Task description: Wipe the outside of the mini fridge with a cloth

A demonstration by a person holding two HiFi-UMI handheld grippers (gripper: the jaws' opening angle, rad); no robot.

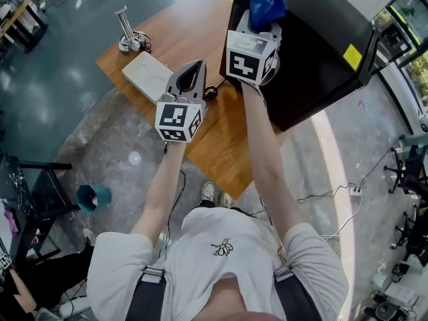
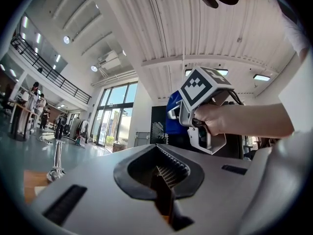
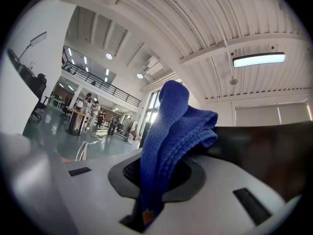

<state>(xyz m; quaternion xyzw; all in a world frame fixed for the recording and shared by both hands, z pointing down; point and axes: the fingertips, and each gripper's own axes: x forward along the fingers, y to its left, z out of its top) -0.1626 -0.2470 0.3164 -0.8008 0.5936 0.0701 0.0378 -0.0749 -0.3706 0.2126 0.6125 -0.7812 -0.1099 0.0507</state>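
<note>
White shirt (image 1: pixel 224 246) and dark braces fill the bottom of the head view, with both bare arms reaching up the frame toward a wooden table (image 1: pixel 194 19).

The right gripper (image 1: pixel 257 25) sits top centre. Its jaws are clamped on a blue cloth (image 1: pixel 267 5), pinching a low fold while most of the fabric stands bunched and free beyond the tips. The cloth is over the near left edge of the black mini fridge (image 1: pixel 321 59), which takes up the upper right of the frame at the table's right end. I cannot tell whether the fabric is actually pressing on the surface.

The left gripper (image 1: pixel 192 69) hangs lower and to the left, over the wood just beside the fridge. Its jaws are closed together with nothing between them. A dark cable (image 1: pixel 214 92) lies just beside it, and a flat white box (image 1: pixel 147 72) lies further left.

Risks, as I judge them:
- The pinch holds only a small part of the cloth, so a firm stroke could drag it out of the jaws.
- Because the cloth is bunched, little of it would meet the fridge, and the hard jaw tips could scrape the finish.
- A sideways push could shift the fridge, since nothing steadies it.
- The idle gripper could snag the cable.
</note>
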